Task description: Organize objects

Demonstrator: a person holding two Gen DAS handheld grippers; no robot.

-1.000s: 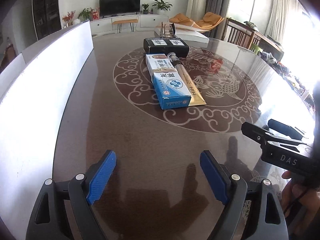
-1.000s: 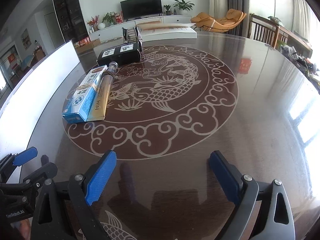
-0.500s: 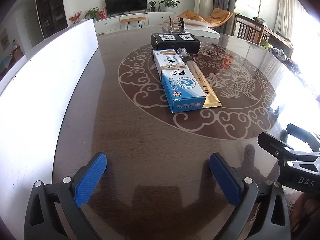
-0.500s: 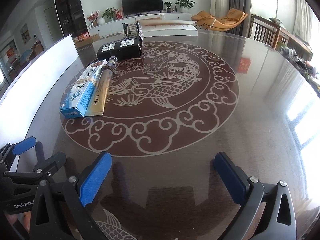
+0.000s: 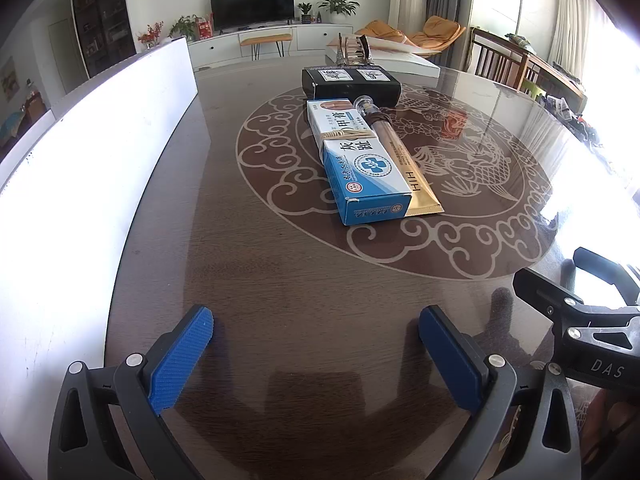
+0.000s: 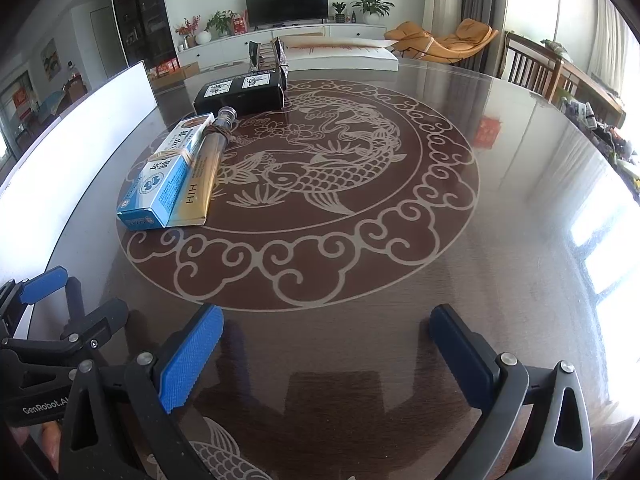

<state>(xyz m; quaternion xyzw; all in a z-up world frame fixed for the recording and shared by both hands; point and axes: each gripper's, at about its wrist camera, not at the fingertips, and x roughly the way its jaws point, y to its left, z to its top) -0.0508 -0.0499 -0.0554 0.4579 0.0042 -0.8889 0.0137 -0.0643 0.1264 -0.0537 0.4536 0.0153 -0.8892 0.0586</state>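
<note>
A blue and white medicine box (image 5: 362, 164) (image 6: 162, 176) lies on the dark round table (image 5: 280, 300), bound by a rubber band. Right beside it lies a gold tube with a clear cap (image 5: 400, 156) (image 6: 204, 168). Behind them sits a black box (image 5: 350, 82) (image 6: 240, 94) with two white labels. My left gripper (image 5: 316, 332) stands open low over the table's near edge, well short of the boxes, nothing between its blue pads. My right gripper (image 6: 328, 332) is open too, empty, to the right of the left one; the objects lie far to its upper left.
A tall white board (image 5: 80, 168) stands along the table's left edge. A small metal rack (image 5: 352, 50) and a flat white box (image 5: 400, 58) sit at the table's far side. Wooden chairs (image 5: 504, 64) stand at the far right. The patterned centre lies between grippers and objects.
Both grippers' jaws have spread wider. The left view has shifted slightly, bringing the boxes a little more to the centre; the right gripper has stayed put.
</note>
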